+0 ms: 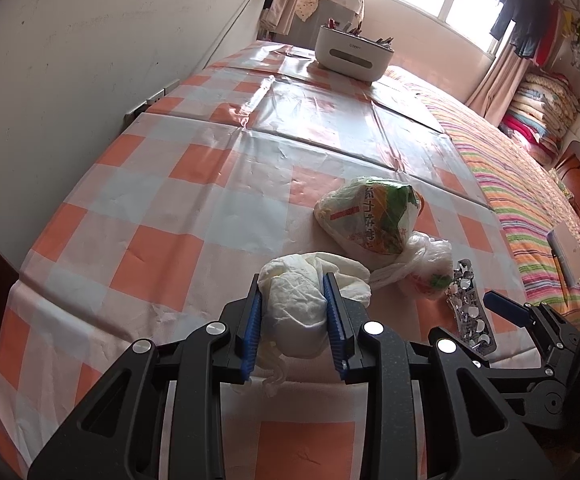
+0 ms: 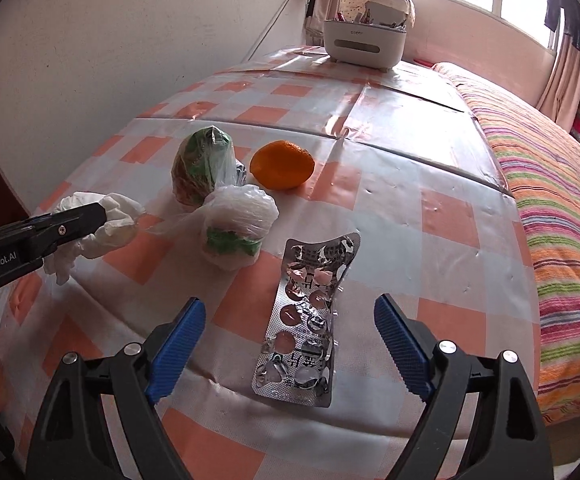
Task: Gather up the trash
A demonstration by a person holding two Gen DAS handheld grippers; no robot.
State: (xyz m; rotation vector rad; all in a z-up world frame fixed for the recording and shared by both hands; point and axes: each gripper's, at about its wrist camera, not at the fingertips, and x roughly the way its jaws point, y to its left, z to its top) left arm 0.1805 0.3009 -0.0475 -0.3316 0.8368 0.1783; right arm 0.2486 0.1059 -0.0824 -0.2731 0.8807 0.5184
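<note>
My left gripper [image 1: 294, 284] is shut on a crumpled white tissue wad [image 1: 298, 304], seen from the side as the tissue wad [image 2: 105, 220] in the right wrist view. My right gripper [image 2: 290, 308] stands open over an empty silver pill blister pack [image 2: 308, 320] lying flat between its blue fingers, untouched. The blister pack [image 1: 468, 304] also shows in the left wrist view, beside the right gripper [image 1: 502, 306]. A knotted plastic bag with green and orange print [image 1: 370, 212] lies ahead, its smaller lobe [image 2: 235, 232] close to the pack.
An orange [image 2: 281, 164] sits behind the bags. A white bin [image 2: 364, 42] holding scraps stands at the table's far end. The checked tablecloth [image 1: 129, 200] runs along a wall on the left. A striped bed [image 2: 550, 200] borders the table's right edge.
</note>
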